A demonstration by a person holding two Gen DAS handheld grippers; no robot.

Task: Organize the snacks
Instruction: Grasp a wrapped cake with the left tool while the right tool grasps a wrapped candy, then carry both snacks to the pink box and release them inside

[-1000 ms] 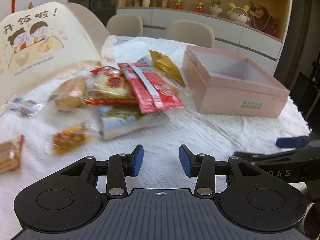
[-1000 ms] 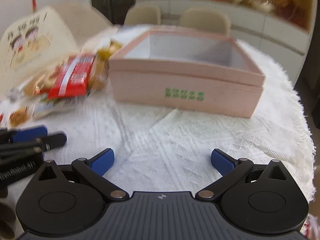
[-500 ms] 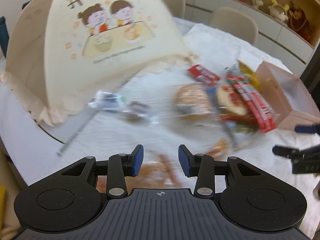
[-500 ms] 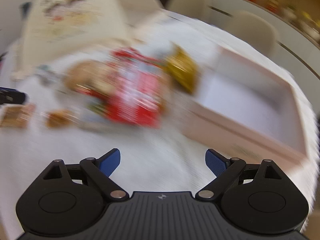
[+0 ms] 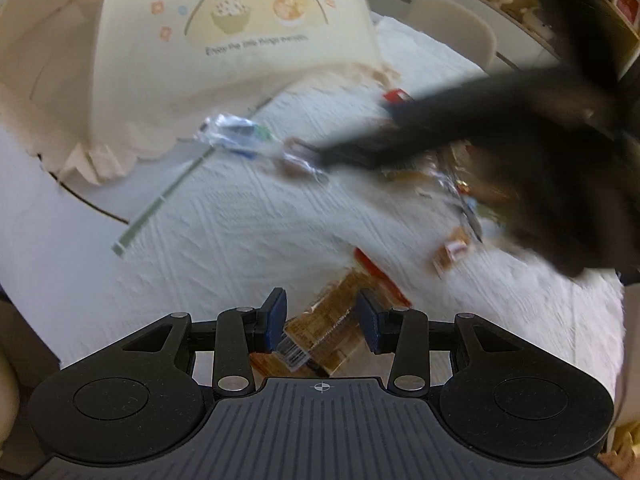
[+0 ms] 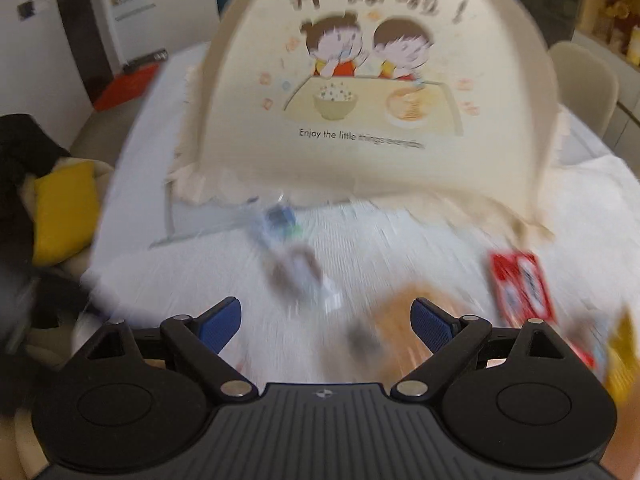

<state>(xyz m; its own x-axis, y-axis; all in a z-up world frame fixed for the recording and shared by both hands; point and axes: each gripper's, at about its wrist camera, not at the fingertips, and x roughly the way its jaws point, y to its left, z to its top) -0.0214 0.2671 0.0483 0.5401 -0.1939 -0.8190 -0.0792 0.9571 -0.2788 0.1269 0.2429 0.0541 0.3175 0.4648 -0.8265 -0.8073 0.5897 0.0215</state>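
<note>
My left gripper (image 5: 322, 318) jaws part-open astride a biscuit packet (image 5: 320, 330), not clamped, my right gripper (image 6: 326, 320) jaws wide, empty, above the surface (image 6: 200, 264).

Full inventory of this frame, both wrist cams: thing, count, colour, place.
Food cover: 1, cream dome with cartoon print, far side of table.
Tablecloth: 1, white textured, over the table.
Brown snack pack: 1, clear wrap over brown contents, between the left tool's fingers; contact unclear.
Clear-wrapped snacks: about 2, clear with blue, near the cover's hem; blurred.
Red packet: 1, red and white, right of centre in the right wrist view.
Small orange snack: 1, mid-right in the left wrist view.
Yellow packet: 1, right edge; blurred.
Chair: at least 1, beige, behind the table.
Yellow cushion: 1, left of the table.
Left tool: 1, black with blue pads, open.
Right tool: 1, black with blue pads, open wide, empty.
</note>
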